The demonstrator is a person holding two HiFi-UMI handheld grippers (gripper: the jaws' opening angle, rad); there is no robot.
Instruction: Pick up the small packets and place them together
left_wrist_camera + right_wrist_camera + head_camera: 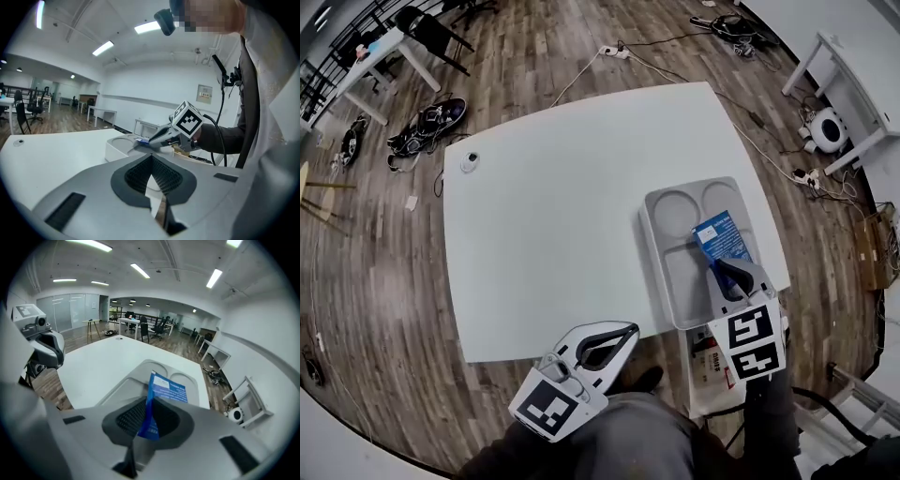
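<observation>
The right claw (147, 417) is pinched nearly closed on a blue packet (167, 389). It grips only the packet's near edge, so most of the thin sachet sticks out ahead of the pads. In the head view this right claw (727, 272) holds the blue packet (722, 236) above a grey divided tray (654, 234), over its right-hand side.

The grip is the first risk. With so little of the packet between the pads, a quick swing or a tilt could let it slide out or twist round, and it would fall short of its place.

The release is the second risk. Let go from up here, the light, flat packet may flutter, come down across a ridge between compartments, or slip over the rim. Going lower first looks safer.

The tray lies at the near right corner of the white table (553, 187), with its near end close to the edge. A downward push from the claw could shove it toward the floor.

The left claw (617, 337) hangs before the table edge with its jaws together and nothing in them, so it steadies nothing.
</observation>
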